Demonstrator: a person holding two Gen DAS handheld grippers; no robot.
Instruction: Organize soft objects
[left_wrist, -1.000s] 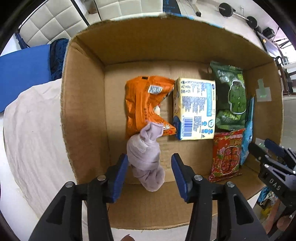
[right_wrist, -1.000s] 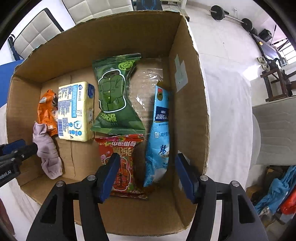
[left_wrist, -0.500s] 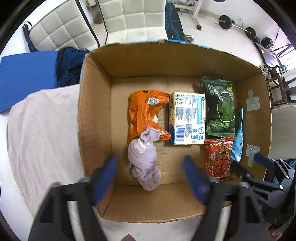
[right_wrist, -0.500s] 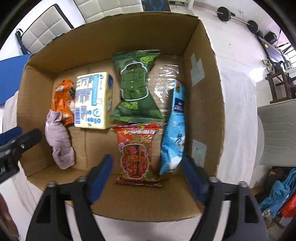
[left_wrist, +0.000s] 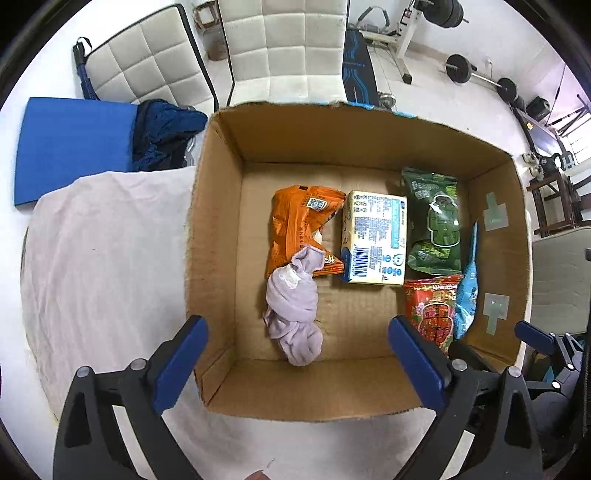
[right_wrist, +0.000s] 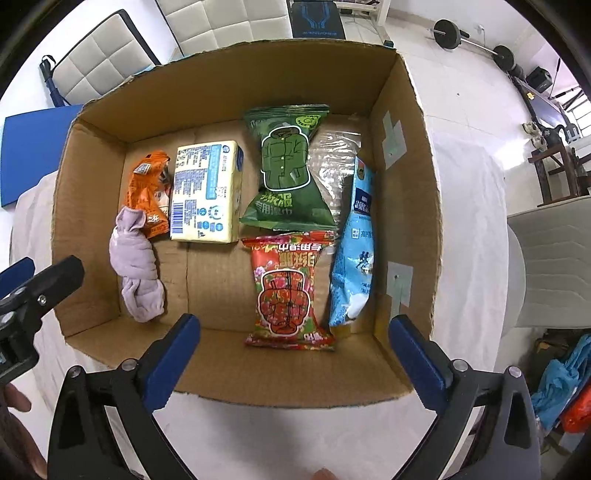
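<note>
An open cardboard box (left_wrist: 212, 236) (right_wrist: 406, 184) holds soft items. A rolled lilac sock (left_wrist: 293, 310) (right_wrist: 136, 266) lies at its near left, partly on an orange packet (left_wrist: 295, 225) (right_wrist: 149, 192). Beside them are a yellow tissue pack (left_wrist: 375, 236) (right_wrist: 205, 192), a green wipes pack (left_wrist: 434, 218) (right_wrist: 286, 173), a red packet (left_wrist: 430, 314) (right_wrist: 286, 291) and a light blue pouch (left_wrist: 467, 291) (right_wrist: 354, 251). My left gripper (left_wrist: 297, 365) is open and empty above the box's near edge. My right gripper (right_wrist: 293, 362) is open and empty above the near right.
The box sits on a pale cloth-covered surface (left_wrist: 103, 266). A blue mat (left_wrist: 70, 144) and dark blue fabric (left_wrist: 162, 133) lie far left. White padded chairs (left_wrist: 284, 40) and gym weights (left_wrist: 476, 74) stand behind.
Both grippers have lifted up and back from the box. The left jaws, close around the sock a second ago, have opened wide, leaving the sock lying in the box. The right jaws also widened.
</note>
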